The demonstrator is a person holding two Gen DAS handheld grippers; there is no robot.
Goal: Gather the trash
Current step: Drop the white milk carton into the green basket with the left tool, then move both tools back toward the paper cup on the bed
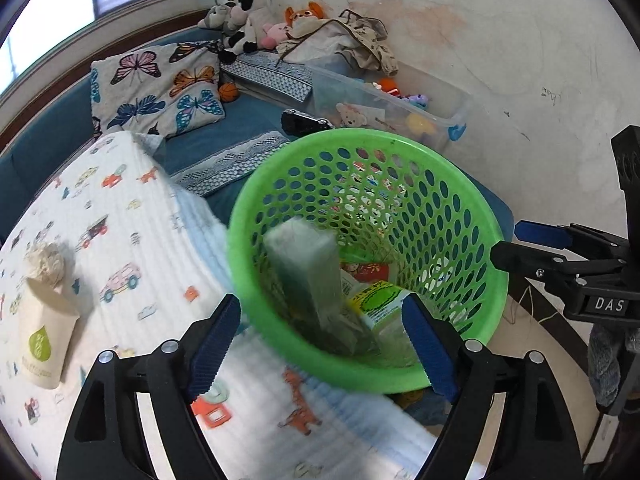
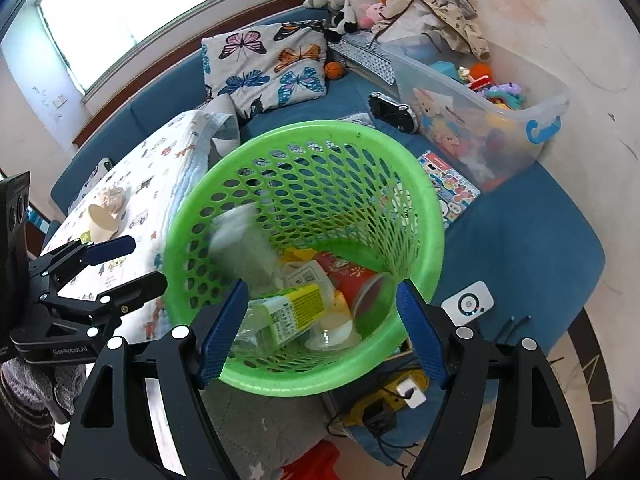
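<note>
Trash, left wrist view: a blurred grey-green carton (image 1: 308,280) sits inside the green basket (image 1: 280,344), apparently dropping in, with a clear bottle (image 1: 380,300) bearing a yellow-green label and a red wrapper beneath it.
Left hand-held gripper (image 1: 322,346): jaws spread wide, nothing between the blue pads; the basket's near rim lies right in front of them.
Remaining trash: a paper cup (image 1: 44,336) on its side with a crumpled tissue (image 1: 46,262) at its mouth, both on the car-print blanket (image 1: 132,216) spread over the bed, well to the left of the left gripper and apart from the basket.
Cup axis: runs roughly from near to far in this view, mouth pointing away.
Right hand-held gripper (image 1: 512,246): seen at the right edge, beside the basket's rim.

Trash, right wrist view: the same carton (image 2: 244,248) is blurred against the basket's (image 2: 420,184) left inner wall, above the bottle (image 2: 280,320), a red cup (image 2: 352,280) and white lids.
Right hand-held gripper (image 2: 320,330): jaws wide and empty, poised over the basket's near rim.
Left hand-held gripper (image 2: 136,264): at the left edge, between the basket and the cup.
Cup and tissue: the cup (image 2: 102,222) and tissue (image 2: 110,196) lie far left on the blanket (image 2: 168,152).
Nearer arm: the left, by my reading; it would have to swing left, away from the basket, to reach the cup.
</note>
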